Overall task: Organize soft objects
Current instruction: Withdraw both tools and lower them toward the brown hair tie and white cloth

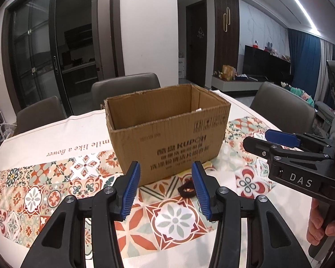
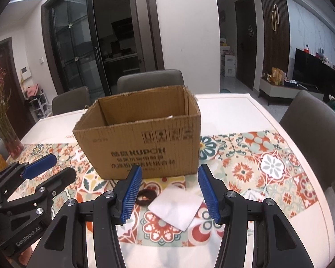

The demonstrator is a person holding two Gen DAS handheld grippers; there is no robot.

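Note:
An open cardboard box (image 1: 167,129) stands on the patterned tablecloth; it also shows in the right wrist view (image 2: 143,138). A dark brown hair tie (image 1: 186,188) lies in front of the box, just left of my left gripper's right finger. In the right wrist view the hair tie (image 2: 145,197) lies beside a white folded cloth (image 2: 175,205). My left gripper (image 1: 166,189) is open and empty above the table. My right gripper (image 2: 169,193) is open and empty above the cloth. Each gripper shows from the side in the other view: the right (image 1: 268,141), the left (image 2: 53,167).
Grey chairs (image 1: 125,87) stand around the table (image 2: 234,105). A vase of dried flowers (image 2: 4,125) stands at the table's left end. A person's hand (image 1: 323,225) holds the right gripper's handle.

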